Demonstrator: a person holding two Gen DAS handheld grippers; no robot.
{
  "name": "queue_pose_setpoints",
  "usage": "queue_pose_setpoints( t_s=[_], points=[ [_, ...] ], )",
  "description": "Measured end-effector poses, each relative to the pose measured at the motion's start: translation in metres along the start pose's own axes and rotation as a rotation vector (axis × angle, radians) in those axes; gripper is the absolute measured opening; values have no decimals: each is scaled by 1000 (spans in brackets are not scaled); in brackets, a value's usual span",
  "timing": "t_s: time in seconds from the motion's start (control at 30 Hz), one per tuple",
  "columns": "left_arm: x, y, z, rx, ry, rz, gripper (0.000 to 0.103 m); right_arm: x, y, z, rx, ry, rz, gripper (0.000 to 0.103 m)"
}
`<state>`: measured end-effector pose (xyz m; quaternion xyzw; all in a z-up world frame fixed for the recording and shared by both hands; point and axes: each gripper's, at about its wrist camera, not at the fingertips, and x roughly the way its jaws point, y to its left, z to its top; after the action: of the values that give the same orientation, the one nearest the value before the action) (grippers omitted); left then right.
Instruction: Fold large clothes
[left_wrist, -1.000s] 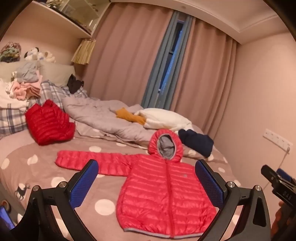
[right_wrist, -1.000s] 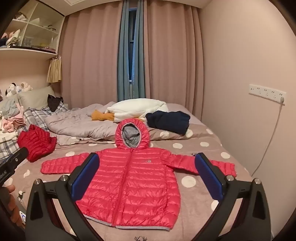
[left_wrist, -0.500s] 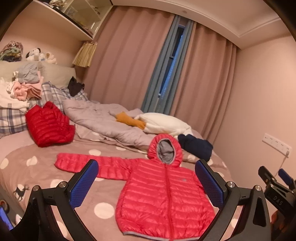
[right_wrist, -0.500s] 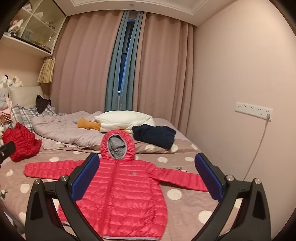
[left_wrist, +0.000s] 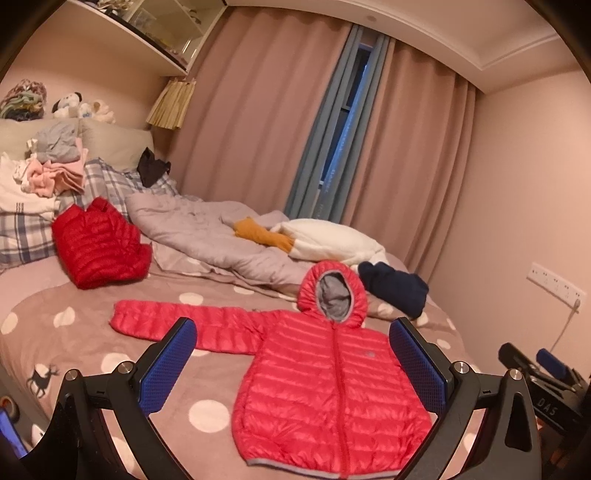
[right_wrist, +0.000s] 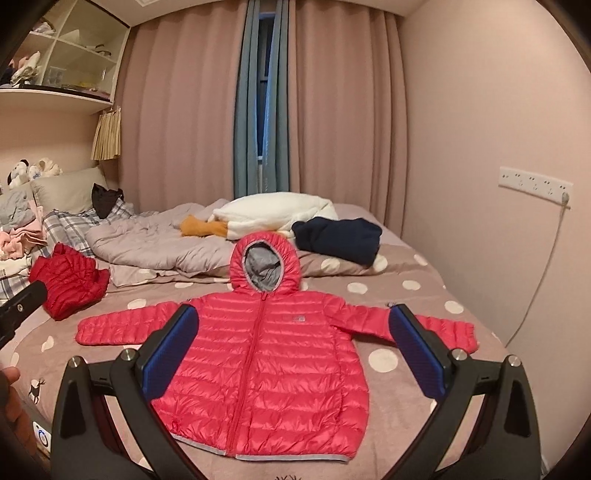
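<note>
While the left tool (left_wrist: 293, 363) is held with fingers wide apart and empty, a red hooded puffer jacket (left_wrist: 332, 384) is seen spread flat on the polka-dot bed (left_wrist: 66, 339). From the right wrist, the right tool (right_wrist: 293, 354) is likewise spread apart above the jacket (right_wrist: 266, 365).

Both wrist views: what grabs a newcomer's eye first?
The pink-red hooded puffer jacket, spread flat and zipped on the polka-dot bedspread, sleeves out to both sides. Next, the blue-padded fingers of the right gripper and left gripper, open and holding nothing in front of it. Behind sit a red puffer jacket near the pillows and a navy garment by the hood.
</note>
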<state>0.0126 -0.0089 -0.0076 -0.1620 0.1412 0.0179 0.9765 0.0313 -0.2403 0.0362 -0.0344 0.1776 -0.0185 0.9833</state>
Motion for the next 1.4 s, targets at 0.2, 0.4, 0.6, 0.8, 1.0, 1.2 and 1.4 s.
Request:
queue_pose_setpoints(
  t_s=[0.2, 0.4, 0.6, 0.8, 1.0, 1.2, 1.4],
  points=[
    [8, 4, 2, -11, 16, 36, 103, 17, 8, -3, 3, 76, 30, 103],
    [12, 13, 6, -31, 21, 30, 103, 25, 4, -1, 27, 98, 22, 103],
    [15, 18, 9, -58, 21, 33, 103, 28, -3, 2, 74, 107, 26, 103],
    [17, 16, 9, -54, 33, 25, 103, 32, -4, -1, 98, 137, 55, 103],
    [14, 15, 8, -41, 32, 11, 103, 36, -3, 0, 94, 150, 78, 103],
    [14, 14, 8, -31, 31, 21, 103, 36, -3, 1, 94, 141, 80, 103],
    [14, 15, 8, -38, 28, 33, 103, 37, -5, 0, 81, 127, 48, 103]
  ],
)
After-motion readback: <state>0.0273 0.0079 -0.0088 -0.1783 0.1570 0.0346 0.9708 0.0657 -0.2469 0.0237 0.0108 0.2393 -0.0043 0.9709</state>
